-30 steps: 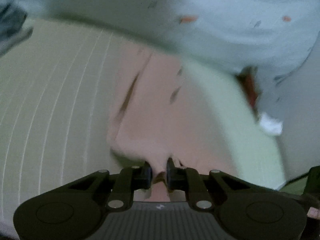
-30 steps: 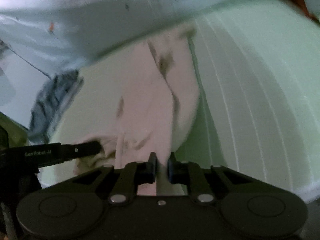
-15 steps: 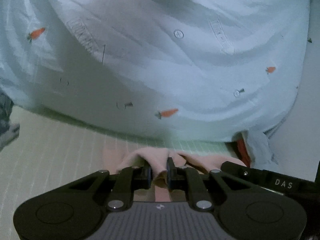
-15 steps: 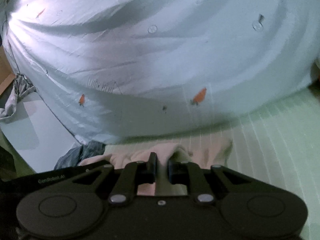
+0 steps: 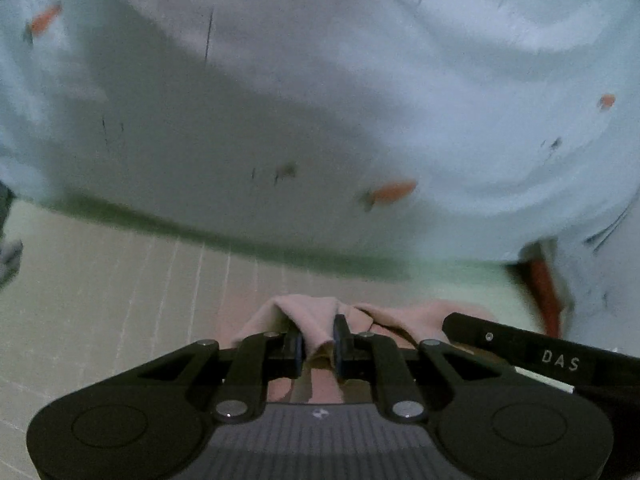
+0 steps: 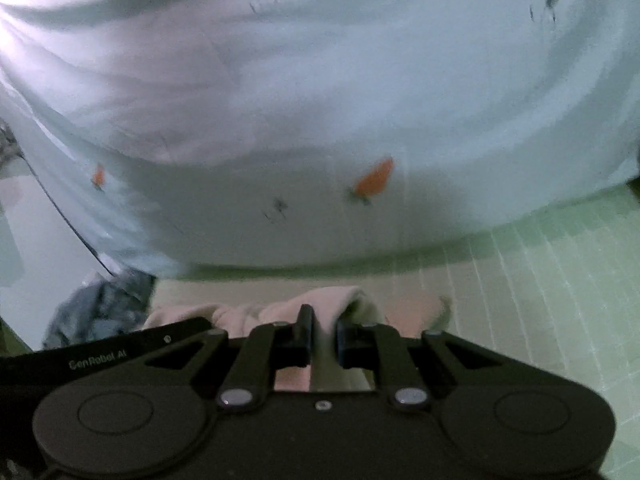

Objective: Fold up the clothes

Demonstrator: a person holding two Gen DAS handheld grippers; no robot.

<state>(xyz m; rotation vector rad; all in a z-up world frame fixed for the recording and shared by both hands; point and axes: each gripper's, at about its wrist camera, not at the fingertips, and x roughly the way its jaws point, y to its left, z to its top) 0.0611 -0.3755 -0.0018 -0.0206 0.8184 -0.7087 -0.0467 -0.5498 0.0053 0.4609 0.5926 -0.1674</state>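
A pale pink garment (image 5: 316, 316) is bunched low in both wrist views, over a pale green quilted mat (image 5: 120, 288). My left gripper (image 5: 319, 344) is shut on a fold of the pink garment. My right gripper (image 6: 323, 334) is shut on another fold of the same garment (image 6: 332, 304). The two grippers are close side by side: the right gripper's black body shows at the lower right of the left view, the left gripper's body (image 6: 100, 356) at the lower left of the right view. Most of the garment is hidden beneath the grippers.
A large light blue fabric with small orange carrot prints (image 5: 320, 100) fills the upper part of both views (image 6: 320, 120), just beyond the mat. A dark blue-grey crumpled cloth (image 6: 96, 308) lies at the mat's left edge. The green mat (image 6: 540, 300) extends to the right.
Both grippers have carried the pink garment forward across the mat toward the blue carrot-print fabric, which now looms closer. The garment went from spread out to bunched at the fingertips. Both stay shut.
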